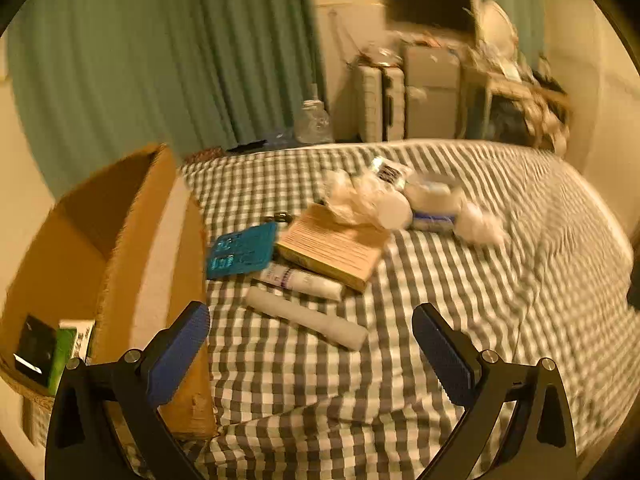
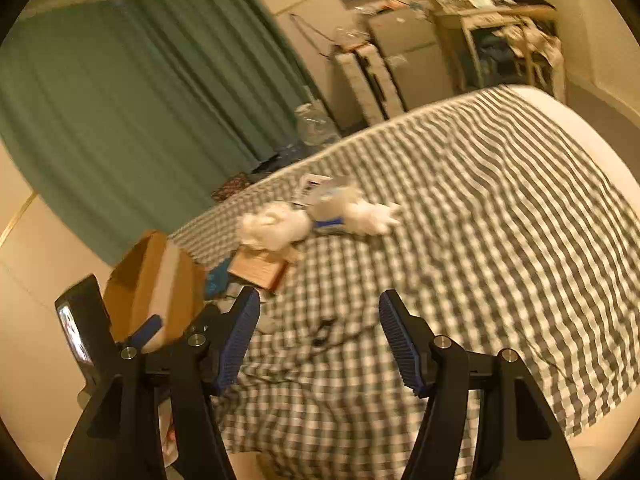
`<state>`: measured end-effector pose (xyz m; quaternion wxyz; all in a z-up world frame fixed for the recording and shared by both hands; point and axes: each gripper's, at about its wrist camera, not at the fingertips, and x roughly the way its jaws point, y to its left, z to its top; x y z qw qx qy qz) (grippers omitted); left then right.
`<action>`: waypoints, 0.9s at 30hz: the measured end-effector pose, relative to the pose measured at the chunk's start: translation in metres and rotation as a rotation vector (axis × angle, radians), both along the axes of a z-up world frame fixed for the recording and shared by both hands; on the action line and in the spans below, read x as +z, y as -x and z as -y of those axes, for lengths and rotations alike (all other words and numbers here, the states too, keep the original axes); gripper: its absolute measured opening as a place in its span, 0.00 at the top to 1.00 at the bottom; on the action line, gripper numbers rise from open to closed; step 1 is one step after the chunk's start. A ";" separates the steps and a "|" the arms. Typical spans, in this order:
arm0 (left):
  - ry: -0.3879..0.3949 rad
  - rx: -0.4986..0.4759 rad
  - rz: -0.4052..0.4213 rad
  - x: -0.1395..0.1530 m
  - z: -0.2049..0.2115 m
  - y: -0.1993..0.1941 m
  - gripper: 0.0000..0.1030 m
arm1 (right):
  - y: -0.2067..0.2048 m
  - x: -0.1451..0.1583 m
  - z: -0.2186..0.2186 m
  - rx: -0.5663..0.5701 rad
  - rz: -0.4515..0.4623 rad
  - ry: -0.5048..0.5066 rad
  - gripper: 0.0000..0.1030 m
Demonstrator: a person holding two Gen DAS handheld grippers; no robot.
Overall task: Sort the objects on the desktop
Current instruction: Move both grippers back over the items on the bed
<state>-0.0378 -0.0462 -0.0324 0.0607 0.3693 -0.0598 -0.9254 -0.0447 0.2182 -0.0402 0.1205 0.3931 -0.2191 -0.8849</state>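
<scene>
A checked bed [image 1: 440, 280] carries the clutter; both the left gripper [image 1: 312, 354] and right gripper [image 2: 320, 344] have fingers spread, empty; two boxes already lie in the cardboard box [image 1: 132, 240] left of the fingers; tubes [image 1: 306, 318], book [image 1: 332, 248], tissues [image 1: 360, 200] remain ahead.

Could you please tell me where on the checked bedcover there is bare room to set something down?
The checked bedcover lies bare to the right of the book, out to the bed's edge, and in front of the white tube. It is crowded from the cardboard box past the blue card to the white wrappers.
</scene>
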 end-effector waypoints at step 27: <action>-0.317 0.181 0.196 -0.058 0.083 0.010 0.00 | 0.014 -0.035 -0.006 0.015 0.065 -0.040 0.40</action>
